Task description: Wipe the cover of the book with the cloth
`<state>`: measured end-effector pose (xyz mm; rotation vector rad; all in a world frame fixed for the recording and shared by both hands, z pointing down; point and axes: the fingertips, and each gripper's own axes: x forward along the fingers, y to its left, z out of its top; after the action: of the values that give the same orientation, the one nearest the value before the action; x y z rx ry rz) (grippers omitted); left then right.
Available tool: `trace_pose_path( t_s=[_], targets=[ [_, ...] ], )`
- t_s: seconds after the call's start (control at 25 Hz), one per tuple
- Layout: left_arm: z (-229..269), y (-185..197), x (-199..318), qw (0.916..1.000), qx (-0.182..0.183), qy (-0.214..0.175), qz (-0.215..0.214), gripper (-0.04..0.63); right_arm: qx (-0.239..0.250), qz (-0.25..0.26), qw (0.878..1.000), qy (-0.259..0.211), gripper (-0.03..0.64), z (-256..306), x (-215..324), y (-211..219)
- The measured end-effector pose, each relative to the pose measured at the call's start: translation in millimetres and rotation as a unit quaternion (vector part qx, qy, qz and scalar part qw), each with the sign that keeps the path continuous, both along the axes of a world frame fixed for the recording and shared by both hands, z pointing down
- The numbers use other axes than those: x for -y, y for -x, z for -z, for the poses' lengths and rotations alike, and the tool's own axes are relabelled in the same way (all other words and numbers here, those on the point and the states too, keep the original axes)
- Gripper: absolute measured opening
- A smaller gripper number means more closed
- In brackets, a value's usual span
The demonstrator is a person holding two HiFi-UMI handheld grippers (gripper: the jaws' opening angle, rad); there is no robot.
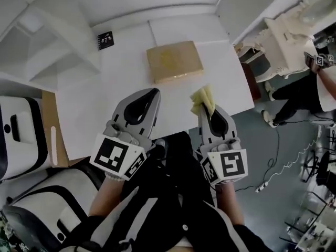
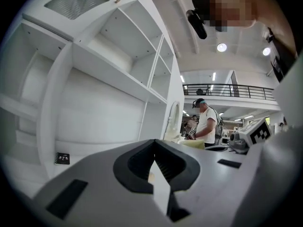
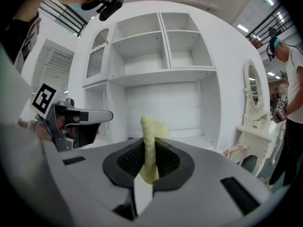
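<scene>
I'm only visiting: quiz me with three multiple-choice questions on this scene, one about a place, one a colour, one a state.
1. Where is the book? A on the white table; B on the floor; C on a shelf.
2. What colour is the cloth? A red; B yellow; C blue.
3. The right gripper is: A open, empty; B shut on the cloth; C shut on the book.
Answers: A, it lies flat on the table; B, pale yellow in both views; B, its jaws pinch the cloth.
</scene>
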<state>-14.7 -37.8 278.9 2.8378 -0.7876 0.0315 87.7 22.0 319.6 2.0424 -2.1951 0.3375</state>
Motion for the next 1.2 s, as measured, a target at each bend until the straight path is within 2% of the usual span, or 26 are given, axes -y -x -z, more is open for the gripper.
trace_pose_path(
  t_s=[0.24,0.52,0.88,1.2],
  targets=[
    [-7,-3,23,0.9984,0.008,0.01,0.055,0.0,-0.001,0.053,0.999,0.013,0.038,-6,29,-12],
    [-18,-16,50,0.9925,0.016,0.028,0.118,0.0,0.004,0.121,0.992,0.028,0.038,-17,67,-32],
    [-23,-15,63,0.9755,0.028,0.03,0.216,0.0,0.013,0.214,0.976,0.034,0.038,-25,102,-37],
    [-35,-27,66,0.9645,0.032,0.036,0.26,0.0,0.01,0.267,0.963,0.03,0.038,-22,114,-47]
  ],
)
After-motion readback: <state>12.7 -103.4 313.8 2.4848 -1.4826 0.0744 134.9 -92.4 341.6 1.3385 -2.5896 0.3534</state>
